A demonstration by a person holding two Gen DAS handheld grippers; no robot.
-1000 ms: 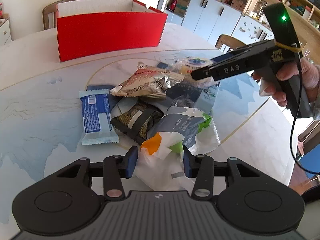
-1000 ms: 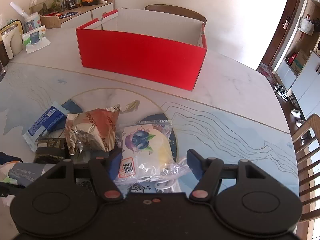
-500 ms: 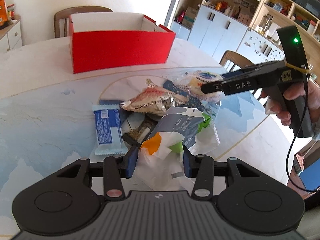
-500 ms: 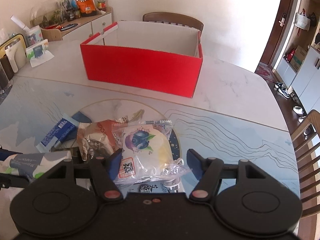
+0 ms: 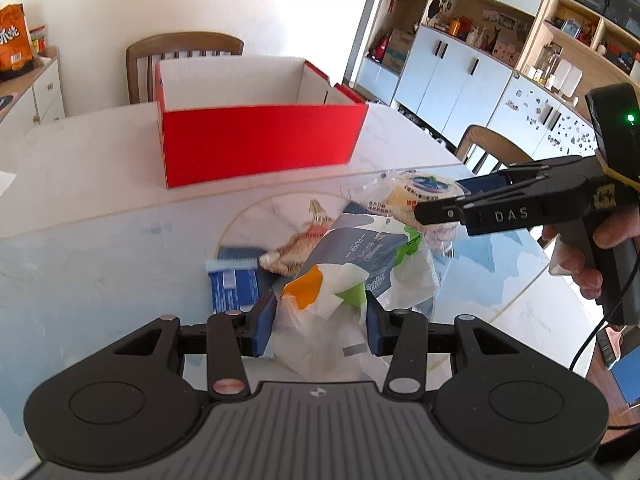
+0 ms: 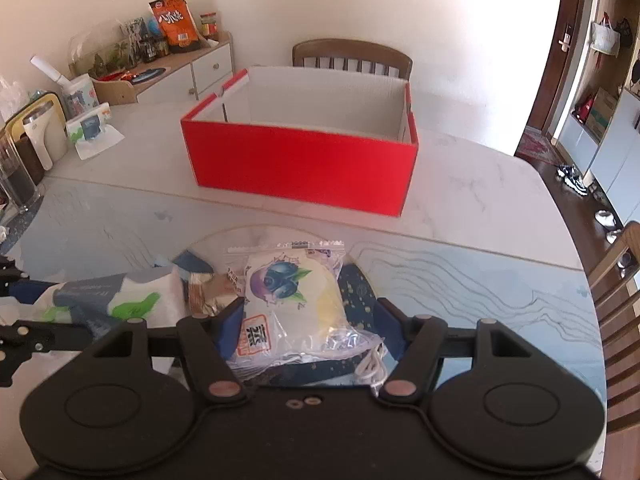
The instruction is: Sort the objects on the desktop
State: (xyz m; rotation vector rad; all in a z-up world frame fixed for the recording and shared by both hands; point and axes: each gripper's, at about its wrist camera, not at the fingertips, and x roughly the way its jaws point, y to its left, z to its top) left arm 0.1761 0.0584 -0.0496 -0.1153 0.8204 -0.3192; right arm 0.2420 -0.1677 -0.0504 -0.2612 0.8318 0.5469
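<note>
My left gripper (image 5: pixel 320 320) is shut on a white, grey, orange and green tissue pack (image 5: pixel 360 256), held up off the table. My right gripper (image 6: pixel 310 320) is shut on a clear-wrapped blueberry bun pack (image 6: pixel 292 288), also lifted; the left wrist view shows that pack (image 5: pixel 400 196) in the right gripper (image 5: pixel 436 204), held by a hand (image 5: pixel 592 264). The red box (image 5: pixel 260 144) with a white inside stands open beyond both on the table (image 6: pixel 480 184). Below lie a blue wafer pack (image 5: pixel 234 284) and a crumpled snack bag (image 5: pixel 296 252).
A dark blue packet (image 6: pixel 360 296) lies under the bun pack. A chair (image 6: pixel 352 54) stands behind the box, another chair (image 5: pixel 488 148) at the right. A tissue holder (image 6: pixel 86 128) and a glass jar (image 6: pixel 16 176) sit at the table's far left.
Both grippers have risen with their packs still held. The pile on the table has dropped lower in view, and the red box now shows its inside.
</note>
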